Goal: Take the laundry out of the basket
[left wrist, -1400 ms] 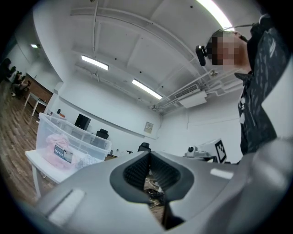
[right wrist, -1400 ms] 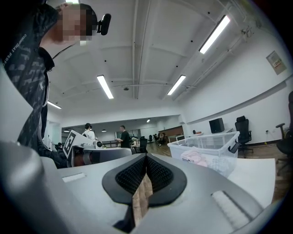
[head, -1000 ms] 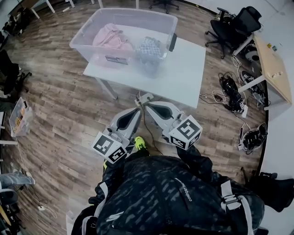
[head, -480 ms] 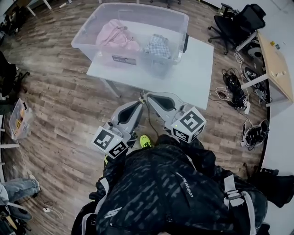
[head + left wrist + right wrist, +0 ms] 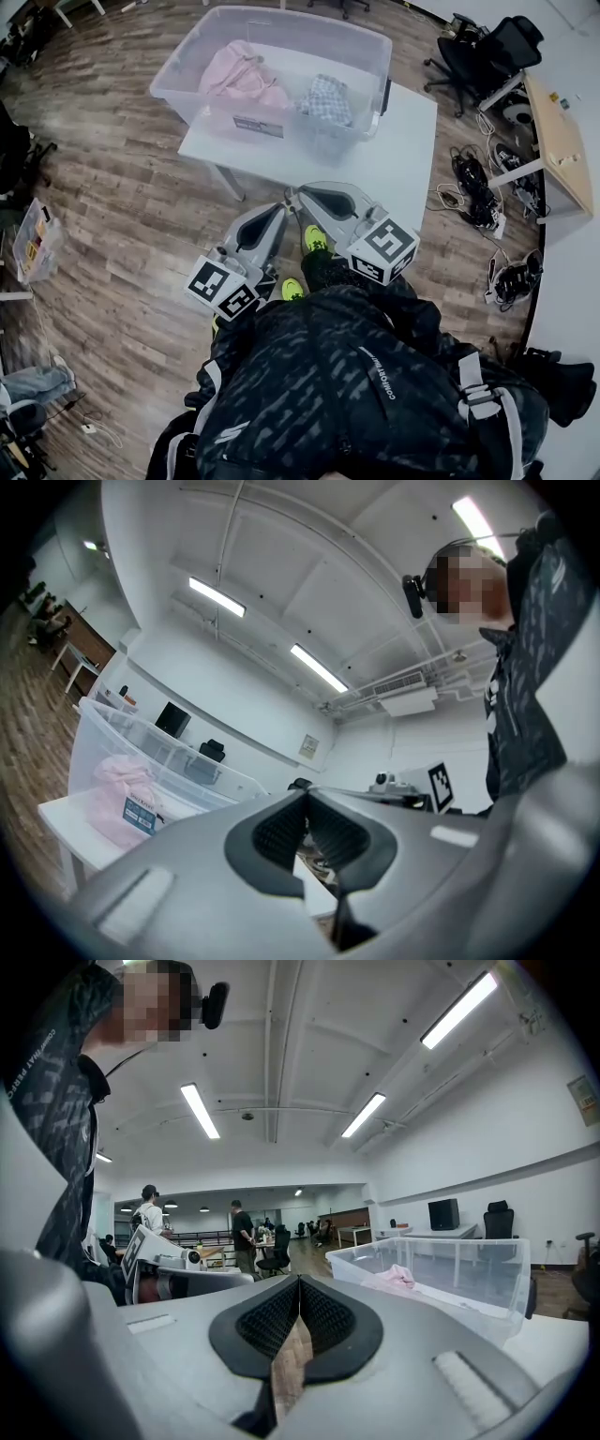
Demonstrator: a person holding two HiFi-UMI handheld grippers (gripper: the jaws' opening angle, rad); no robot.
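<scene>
Laundry (image 5: 239,84) is lying in the clear basket (image 5: 281,21) on the desk (image 5: 398,155). A pink garment (image 5: 225,67) and a checked garment (image 5: 328,97) are sitting ahead of both tips and well apart from them, out of reach for now. The left hand-held gripper (image 5: 307,794) and the right hand-held gripper (image 5: 298,1283) are pointing roughly level towards the basket, side by side with tips nearly touching, each clenched on nothing. They are probably being carried closed like this because the person is only approaching. The desk's bare near end is likely waiting to receive the clothes.
</scene>
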